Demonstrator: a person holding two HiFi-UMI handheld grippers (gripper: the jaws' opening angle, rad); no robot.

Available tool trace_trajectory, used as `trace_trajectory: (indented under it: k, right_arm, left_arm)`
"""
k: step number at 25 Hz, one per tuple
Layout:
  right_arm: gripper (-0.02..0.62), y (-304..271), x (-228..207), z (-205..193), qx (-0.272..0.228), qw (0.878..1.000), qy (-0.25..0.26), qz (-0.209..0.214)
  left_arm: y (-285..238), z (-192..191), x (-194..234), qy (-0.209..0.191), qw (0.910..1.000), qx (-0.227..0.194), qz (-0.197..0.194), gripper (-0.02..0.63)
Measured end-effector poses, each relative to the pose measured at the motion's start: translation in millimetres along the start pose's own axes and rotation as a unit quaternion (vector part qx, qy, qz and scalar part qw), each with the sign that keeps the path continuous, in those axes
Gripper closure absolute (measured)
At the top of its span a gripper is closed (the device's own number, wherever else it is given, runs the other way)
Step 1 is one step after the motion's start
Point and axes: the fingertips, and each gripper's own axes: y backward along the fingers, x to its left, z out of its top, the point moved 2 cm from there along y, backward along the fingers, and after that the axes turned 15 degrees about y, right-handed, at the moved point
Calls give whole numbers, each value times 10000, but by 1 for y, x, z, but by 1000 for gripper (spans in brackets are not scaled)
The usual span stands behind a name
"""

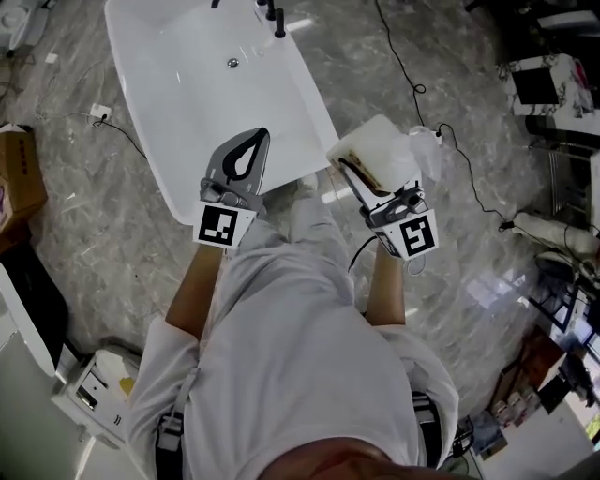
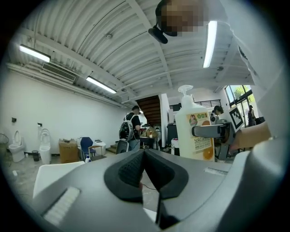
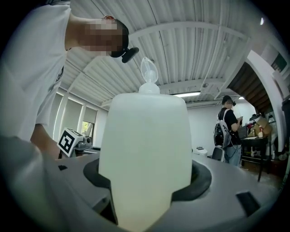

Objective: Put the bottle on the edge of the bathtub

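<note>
A white pump bottle with an orange label is held up by my right gripper, just off the near right corner of the white bathtub. In the right gripper view the bottle fills the gap between the jaws, which are shut on its body, pump top upward. My left gripper hovers over the tub's near end, shut with nothing in it; its tips meet. The left gripper view also shows the bottle in the right gripper.
A black faucet stands at the tub's far end, with a drain nearby. Cables trail over the marble floor. A cardboard box sits left, furniture and clutter right. A person with a backpack stands far off.
</note>
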Motion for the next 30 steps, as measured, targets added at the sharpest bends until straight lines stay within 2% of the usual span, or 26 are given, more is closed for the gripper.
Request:
trace_trajectory:
  k: [4, 9, 14, 17, 21, 30]
  right_arm:
    - [250, -17, -29, -63, 81, 9999, 122, 75]
    - [250, -38, -36, -149, 61, 9998, 105, -125]
    - [250, -48, -41, -231, 8, 9990, 60, -440]
    - [250, -46, -36, -265, 38, 9981, 110, -604]
    - [250, -53, -33, -307, 27, 9970, 73, -772]
    - [252, -50, -18, -371, 24, 9943, 209, -1044]
  left_arm:
    - [-42, -36, 30, -80, 9998, 147, 112, 606]
    - [-83, -98, 68, -29, 9996, 246, 117, 606]
    - [-125, -164, 93, -250, 9992, 279, -125, 606]
    - [-132, -200, 101, -168, 9988, 381, -253, 606]
    - [-141, -236, 119, 20, 9991, 363, -196, 606]
    - [-134, -283, 142, 202, 9989, 411, 29, 606]
